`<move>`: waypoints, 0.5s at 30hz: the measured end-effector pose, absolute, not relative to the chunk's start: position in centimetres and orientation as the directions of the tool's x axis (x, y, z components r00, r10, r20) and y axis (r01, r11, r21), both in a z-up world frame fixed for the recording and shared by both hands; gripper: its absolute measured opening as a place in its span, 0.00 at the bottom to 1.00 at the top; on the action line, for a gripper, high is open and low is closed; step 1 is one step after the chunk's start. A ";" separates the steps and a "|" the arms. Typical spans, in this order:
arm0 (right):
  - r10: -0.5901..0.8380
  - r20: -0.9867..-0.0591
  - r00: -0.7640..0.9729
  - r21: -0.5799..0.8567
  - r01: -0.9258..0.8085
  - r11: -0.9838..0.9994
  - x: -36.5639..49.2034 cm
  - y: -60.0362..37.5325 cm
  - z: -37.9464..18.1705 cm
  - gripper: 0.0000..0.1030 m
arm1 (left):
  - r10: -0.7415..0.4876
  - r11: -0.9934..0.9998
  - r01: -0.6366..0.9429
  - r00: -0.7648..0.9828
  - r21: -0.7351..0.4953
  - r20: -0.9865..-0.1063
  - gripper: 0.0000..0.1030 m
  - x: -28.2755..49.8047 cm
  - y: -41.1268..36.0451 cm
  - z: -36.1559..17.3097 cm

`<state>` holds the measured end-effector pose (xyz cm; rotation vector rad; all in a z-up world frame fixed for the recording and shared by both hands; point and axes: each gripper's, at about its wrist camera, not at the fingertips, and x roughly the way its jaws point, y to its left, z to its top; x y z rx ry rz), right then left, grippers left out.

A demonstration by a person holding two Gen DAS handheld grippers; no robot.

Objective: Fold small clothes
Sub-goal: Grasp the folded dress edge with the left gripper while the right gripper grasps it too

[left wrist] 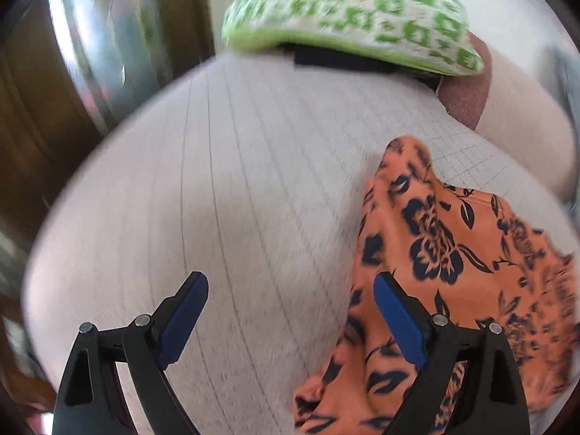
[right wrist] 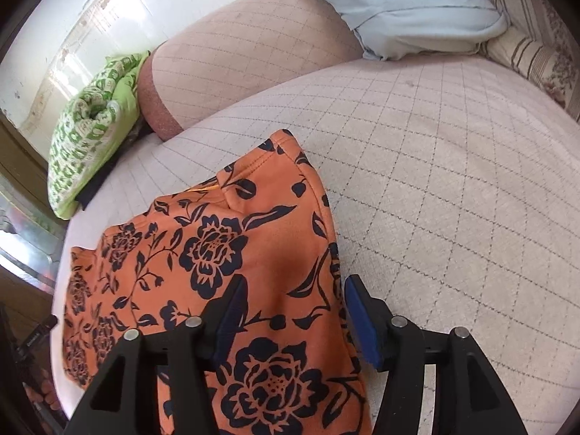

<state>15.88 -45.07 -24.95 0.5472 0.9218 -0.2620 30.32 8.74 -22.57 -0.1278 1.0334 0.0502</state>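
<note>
Right wrist view, near field: the right gripper (right wrist: pixel 293 311) is hovering with its jaws spread, pinching nothing, astride the right hem of the garment (right wrist: pixel 232 253), an orange cloth with dark flowers. This placement suggests a grasp on that edge is being prepared, so that the side can be carried over the middle. The garment is lying fairly flat on the mattress (right wrist: pixel 435 181), near its left border, with a narrower end pointing away. Left wrist view, near field: the left gripper (left wrist: pixel 290 322) is likewise spread and empty, one finger over bare mattress (left wrist: pixel 217 181), the other over the garment (left wrist: pixel 453 253); blur here is hiding any contact. Middle field: open checked surface is lying to the right of the garment and beyond it, giving room for a fold. Far field: a green-patterned cushion (right wrist: pixel 90 134) is sitting at the mattress edge, a bolster (right wrist: pixel 235 72) beside it, and a pale pillow (right wrist: pixel 398 7) beyond.
</note>
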 end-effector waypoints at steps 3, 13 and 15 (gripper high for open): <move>0.049 -0.804 0.593 0.360 0.419 0.833 15.0 -45.8 -25.0 0.58 | -0.170 0.963 -0.107 0.469 -0.246 -0.867 0.90 29.2 10.7 -23.4; 0.204 -0.765 0.611 0.527 0.413 0.743 10.9 -47.4 -26.2 0.59 | -0.211 0.971 -0.011 0.422 -0.238 -0.882 0.57 26.7 8.2 -25.5; 0.228 -0.747 0.625 0.565 0.414 0.714 9.6 -47.4 -26.3 0.59 | -0.222 0.970 0.006 0.427 -0.243 -0.877 0.49 26.8 7.7 -25.5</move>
